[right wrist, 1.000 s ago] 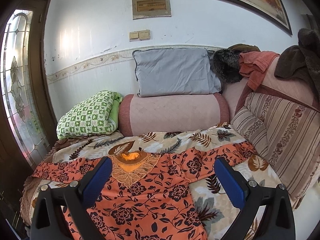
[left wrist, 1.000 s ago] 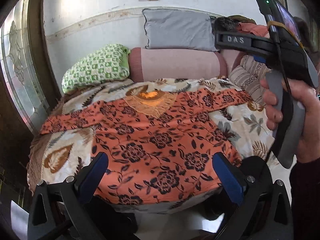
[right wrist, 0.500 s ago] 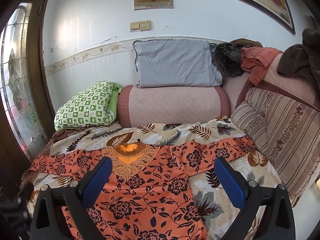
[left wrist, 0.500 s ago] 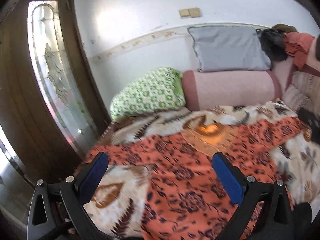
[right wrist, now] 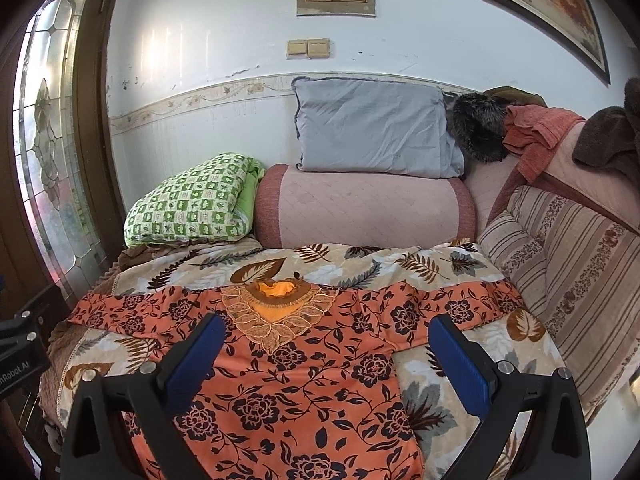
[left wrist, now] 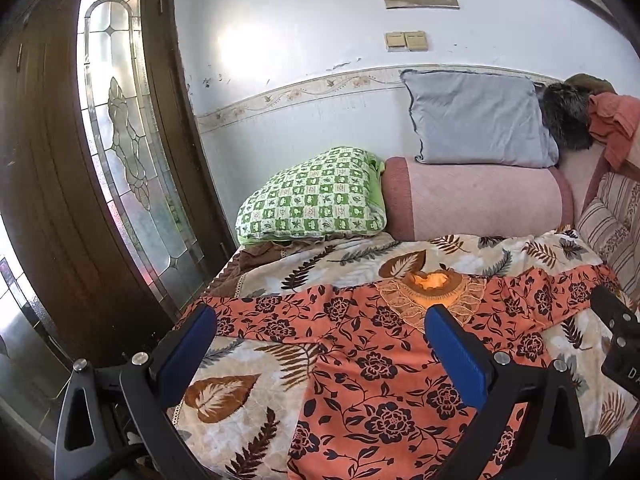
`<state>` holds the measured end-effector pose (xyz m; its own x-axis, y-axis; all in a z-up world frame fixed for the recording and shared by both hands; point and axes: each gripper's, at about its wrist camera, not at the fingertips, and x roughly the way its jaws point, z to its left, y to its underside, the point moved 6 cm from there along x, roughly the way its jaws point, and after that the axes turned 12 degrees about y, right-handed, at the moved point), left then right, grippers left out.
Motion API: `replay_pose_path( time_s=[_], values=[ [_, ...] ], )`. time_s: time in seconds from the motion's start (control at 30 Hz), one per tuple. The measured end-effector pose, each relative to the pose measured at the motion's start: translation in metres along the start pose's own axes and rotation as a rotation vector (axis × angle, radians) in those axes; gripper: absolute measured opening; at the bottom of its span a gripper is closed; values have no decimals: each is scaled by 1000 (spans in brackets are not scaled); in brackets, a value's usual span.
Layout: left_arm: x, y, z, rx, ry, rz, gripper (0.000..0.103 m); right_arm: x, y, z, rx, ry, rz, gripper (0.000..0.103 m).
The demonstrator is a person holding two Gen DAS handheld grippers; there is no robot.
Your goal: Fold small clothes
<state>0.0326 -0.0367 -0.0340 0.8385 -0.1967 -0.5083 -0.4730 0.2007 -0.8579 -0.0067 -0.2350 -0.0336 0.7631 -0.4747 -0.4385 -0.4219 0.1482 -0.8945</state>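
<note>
Your left hand-held gripper [left wrist: 320, 340] hung with its blue fingers [left wrist: 188, 356] wide apart and nothing between them, above the near left part of the bed [left wrist: 224, 400]. Your right hand-held gripper [right wrist: 326, 354] was the same, fingers [right wrist: 460, 364] spread and empty, held over the middle of the bed. Neither one touched cloth.

The orange dress [right wrist: 288, 380] with black flowers lay flat and spread out on the leaf-patterned bedspread [right wrist: 432, 264], front up, its embroidered neckline [right wrist: 276, 304] toward the far side. One sleeve [right wrist: 132, 312] reached out to the left edge of the bed, and the other sleeve [right wrist: 472, 304] stretched right, ending near a striped cushion [right wrist: 560, 260]. The skirt part ran toward you and passed under both grippers, out of sight at the near edge.

Beyond the dress, a green checked pillow [right wrist: 192, 204] sat at the far left beside a pink bolster [right wrist: 364, 208], and a grey pillow [right wrist: 372, 128] leaned on the wall on top of the bolster. To the right of the grey pillow, a dark furry item [right wrist: 476, 128] and a reddish cloth [right wrist: 536, 132] lay on the sofa back. A wooden door with patterned glass [left wrist: 120, 152] stood at the left. In the left wrist view, part of your right tool [left wrist: 616, 336] showed at the right edge.
</note>
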Motion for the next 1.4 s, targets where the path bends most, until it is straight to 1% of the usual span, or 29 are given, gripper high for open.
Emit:
replay_pose_path(
  time_s=[0.27,0.43,0.77,0.97,1.03,1.1,1.13,1.2,1.27,1.33,1.37,1.4],
  values=[
    [6,-3,10,-24,-19,1,103,1,1,6,-11,-6,6,103],
    [15,-8,13,-36,-19,4,103,12,2,12,-27,1,26,103],
    [33,-25,2,-35,0,-2,103,32,1,10,-32,15,48,103],
    [51,-44,-10,-54,20,-11,103,46,0,5,-31,26,54,103],
    [61,-50,-15,-68,39,6,103,52,-1,2,-27,30,59,103],
    [77,-55,-22,-76,61,41,103,59,-1,-3,-18,31,66,103],
    [86,-55,-27,-77,77,67,103,62,-1,-5,-14,33,68,103],
    [110,-52,-38,-103,142,138,103,71,-1,-10,-8,41,73,103],
    [131,-42,-46,-151,186,195,103,83,-1,-16,-5,52,83,103],
    [152,-26,-53,-222,239,261,103,99,2,-22,-3,64,99,103],
    [161,-17,-57,-260,273,281,103,110,4,-26,-2,68,111,103],
    [169,-9,-61,-293,314,284,103,123,8,-31,3,70,127,103]
  ],
)
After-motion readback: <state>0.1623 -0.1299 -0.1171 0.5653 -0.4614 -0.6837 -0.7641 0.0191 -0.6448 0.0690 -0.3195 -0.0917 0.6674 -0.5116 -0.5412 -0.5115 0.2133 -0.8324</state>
